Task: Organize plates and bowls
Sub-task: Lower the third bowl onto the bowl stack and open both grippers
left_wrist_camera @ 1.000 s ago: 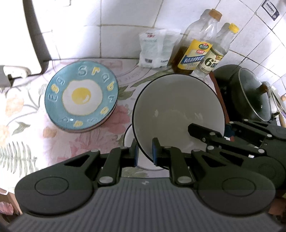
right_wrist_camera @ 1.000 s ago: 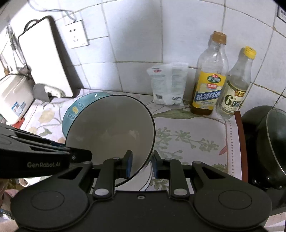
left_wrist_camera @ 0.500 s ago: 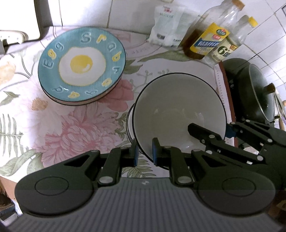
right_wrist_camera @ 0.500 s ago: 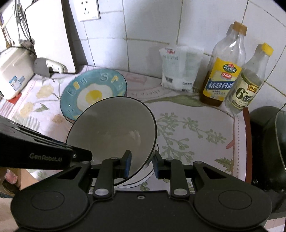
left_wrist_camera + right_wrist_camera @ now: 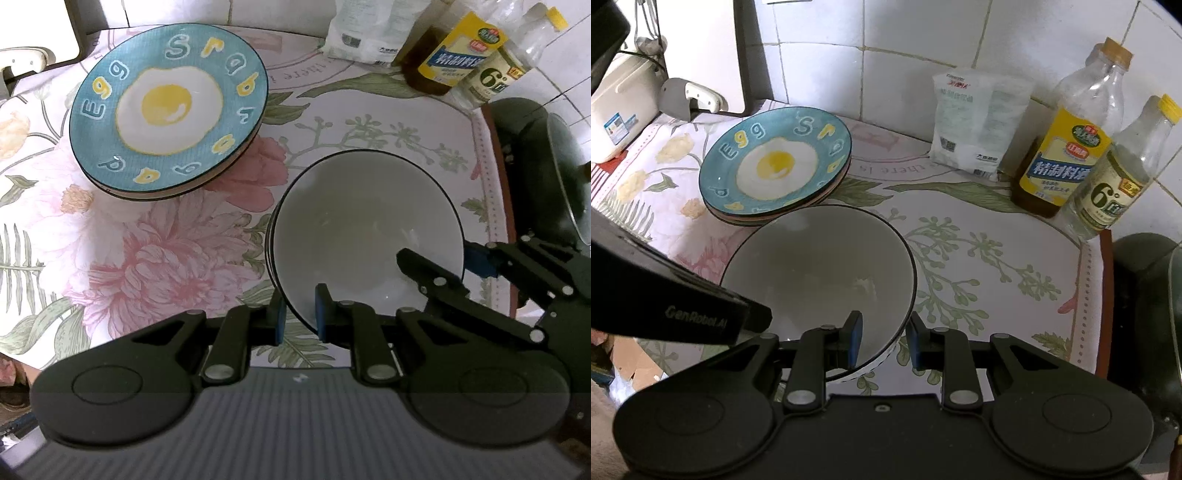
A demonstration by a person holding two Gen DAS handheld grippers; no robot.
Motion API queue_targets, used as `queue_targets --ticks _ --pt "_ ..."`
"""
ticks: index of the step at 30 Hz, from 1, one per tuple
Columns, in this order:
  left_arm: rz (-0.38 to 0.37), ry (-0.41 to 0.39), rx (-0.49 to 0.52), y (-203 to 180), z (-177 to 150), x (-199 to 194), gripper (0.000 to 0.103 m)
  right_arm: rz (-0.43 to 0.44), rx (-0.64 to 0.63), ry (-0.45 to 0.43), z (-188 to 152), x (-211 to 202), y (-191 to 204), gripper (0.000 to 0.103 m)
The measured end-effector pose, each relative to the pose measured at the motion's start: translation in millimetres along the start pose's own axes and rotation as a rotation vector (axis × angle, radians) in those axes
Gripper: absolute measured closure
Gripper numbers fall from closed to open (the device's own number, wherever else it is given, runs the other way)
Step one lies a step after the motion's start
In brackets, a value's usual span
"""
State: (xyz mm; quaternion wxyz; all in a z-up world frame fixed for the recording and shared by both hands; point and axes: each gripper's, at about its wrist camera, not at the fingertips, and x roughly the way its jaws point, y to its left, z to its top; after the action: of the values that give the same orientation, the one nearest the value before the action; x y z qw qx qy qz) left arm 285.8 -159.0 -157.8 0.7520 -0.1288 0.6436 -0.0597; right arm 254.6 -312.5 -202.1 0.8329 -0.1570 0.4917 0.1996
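A white bowl with a dark rim [image 5: 365, 229] [image 5: 820, 273] sits nested on another bowl, whose rim [image 5: 269, 236] shows at its left. My left gripper [image 5: 298, 314] has its fingers on either side of the bowl's near rim. My right gripper [image 5: 884, 338] straddles the bowl's right rim with a wider gap; it also shows in the left wrist view [image 5: 476, 266]. A blue plate with a fried-egg picture [image 5: 168, 107] [image 5: 775, 160] tops a stack of plates at the back left.
Flowered cloth [image 5: 979, 258] covers the counter. A white bag [image 5: 975, 118] and two bottles [image 5: 1071, 140] stand against the tiled wall. A dark pot with a glass lid [image 5: 546, 170] sits at the right. A white appliance [image 5: 617, 107] is far left.
Both grippers have lowered the white bowl from a tilted, raised hold down onto the bowl below it. The right gripper's fingers have spread apart around the rim.
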Motion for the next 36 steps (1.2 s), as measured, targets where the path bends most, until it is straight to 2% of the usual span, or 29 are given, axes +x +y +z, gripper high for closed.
queue_targets --ticks 4,11,16,18,22,26,28,33,36 --pt "0.002 0.018 -0.025 3 5 5 0.086 0.01 -0.02 -0.007 0 3 -3 0.073" --pt "0.023 -0.026 -0.021 2 0 7 0.085 0.04 0.007 -0.022 -4 9 -14 0.073" --pt "-0.008 -0.054 -0.027 6 -4 -2 0.085 0.112 0.073 -0.061 -6 0 -22 0.073" --pt "-0.024 -0.07 -0.024 7 -6 -10 0.084 0.116 0.075 -0.092 -8 -8 -22 0.072" --pt "-0.08 -0.112 0.009 10 -13 -32 0.083 0.099 0.078 -0.149 -14 -26 -15 0.065" --pt "-0.094 -0.159 0.074 9 -22 -55 0.083 0.112 0.125 -0.182 -25 -46 -4 0.062" --pt "-0.106 -0.186 0.116 9 -28 -66 0.081 0.1 0.137 -0.211 -32 -57 3 0.054" --pt "-0.153 -0.261 0.18 19 -44 -82 0.079 0.067 0.092 -0.275 -48 -82 26 0.043" --pt "-0.181 -0.296 0.185 28 -54 -88 0.071 0.067 0.1 -0.301 -58 -87 33 0.041"
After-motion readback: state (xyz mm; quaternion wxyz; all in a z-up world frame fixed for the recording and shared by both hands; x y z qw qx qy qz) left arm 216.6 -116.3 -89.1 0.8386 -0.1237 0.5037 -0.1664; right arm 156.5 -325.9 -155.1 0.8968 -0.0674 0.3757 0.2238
